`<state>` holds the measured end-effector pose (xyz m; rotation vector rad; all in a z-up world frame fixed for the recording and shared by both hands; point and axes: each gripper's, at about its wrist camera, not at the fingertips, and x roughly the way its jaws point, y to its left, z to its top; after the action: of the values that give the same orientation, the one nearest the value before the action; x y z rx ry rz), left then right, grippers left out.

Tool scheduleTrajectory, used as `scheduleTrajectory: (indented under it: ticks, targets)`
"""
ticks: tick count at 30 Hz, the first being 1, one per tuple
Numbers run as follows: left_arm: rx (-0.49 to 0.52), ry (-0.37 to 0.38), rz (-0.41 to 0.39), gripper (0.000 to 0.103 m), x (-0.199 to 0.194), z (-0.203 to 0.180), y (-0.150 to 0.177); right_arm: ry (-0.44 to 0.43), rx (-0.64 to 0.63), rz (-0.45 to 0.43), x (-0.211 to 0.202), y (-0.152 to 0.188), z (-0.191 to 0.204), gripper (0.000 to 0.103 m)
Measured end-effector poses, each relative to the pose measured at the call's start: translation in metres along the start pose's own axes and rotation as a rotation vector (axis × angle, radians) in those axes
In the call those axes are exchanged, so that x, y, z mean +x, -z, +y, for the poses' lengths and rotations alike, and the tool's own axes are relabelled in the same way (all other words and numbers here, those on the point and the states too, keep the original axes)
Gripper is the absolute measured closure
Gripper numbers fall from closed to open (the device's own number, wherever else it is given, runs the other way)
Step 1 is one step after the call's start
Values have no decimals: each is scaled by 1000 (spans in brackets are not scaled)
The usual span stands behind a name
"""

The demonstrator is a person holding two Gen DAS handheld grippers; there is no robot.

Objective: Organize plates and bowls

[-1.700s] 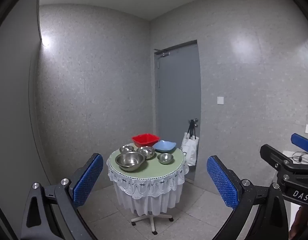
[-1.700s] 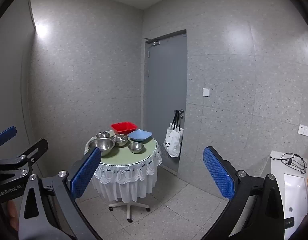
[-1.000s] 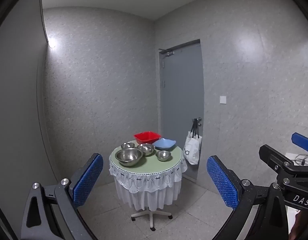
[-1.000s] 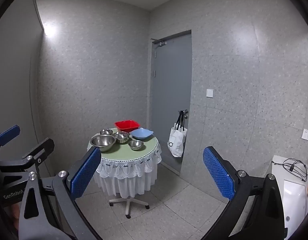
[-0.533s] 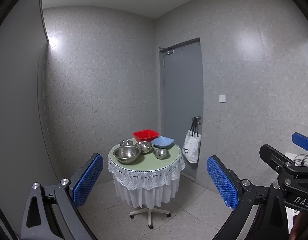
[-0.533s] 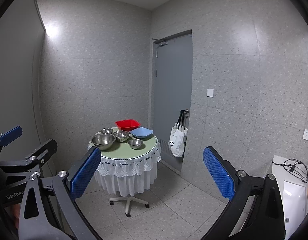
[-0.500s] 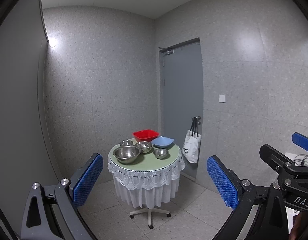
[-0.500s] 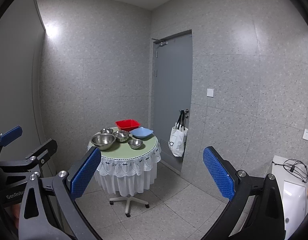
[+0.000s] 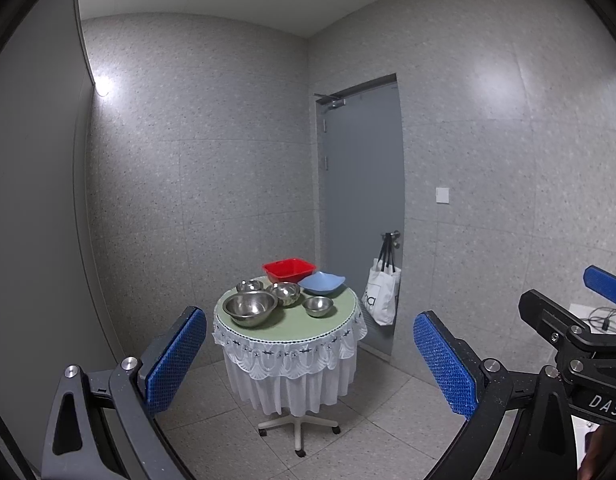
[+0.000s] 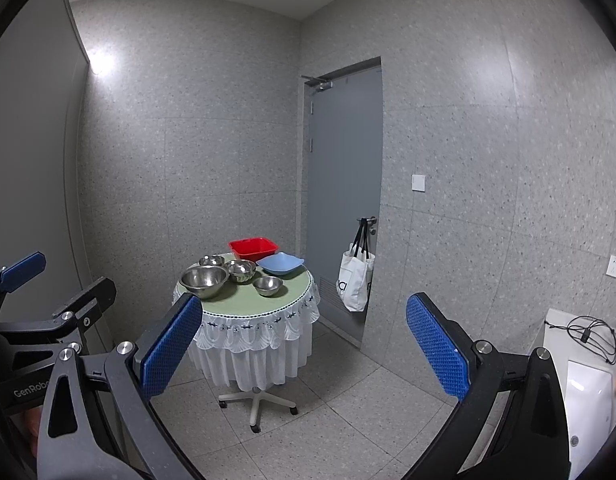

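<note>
A round table (image 9: 331,326) with a green top and white lace skirt stands across the room, also in the right wrist view (image 10: 244,304). On it sit a large steel bowl (image 9: 250,307), several smaller steel bowls (image 9: 317,306), a red square bowl (image 9: 288,270) and a blue square plate (image 9: 321,283). The same large steel bowl (image 10: 204,280), red bowl (image 10: 253,248) and blue plate (image 10: 280,263) show in the right wrist view. My left gripper (image 9: 309,364) and right gripper (image 10: 304,352) are both open, empty, and far from the table.
A grey door (image 9: 359,208) stands behind the table with a white tote bag (image 9: 381,294) on its handle. A white surface with a black cable (image 10: 587,360) lies at the right. The table stands on a wheeled base (image 9: 298,428) on tiled floor.
Both views have shifted slightly; the table sits a little lower and more to the left than a second ago. Both grippers stay open and empty.
</note>
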<state>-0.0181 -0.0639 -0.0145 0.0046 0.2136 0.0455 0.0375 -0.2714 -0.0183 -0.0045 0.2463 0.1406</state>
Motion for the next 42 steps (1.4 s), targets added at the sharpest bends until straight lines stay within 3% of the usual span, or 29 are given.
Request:
scheduleTrajectory:
  ticks: [27, 42]
  targets:
    - [5, -13, 7, 0, 8, -20, 0, -15, 7, 10, 15, 4, -12, 0]
    - [4, -21, 52, 0, 60, -13, -6, -32, 12, 43, 58, 9, -9, 0]
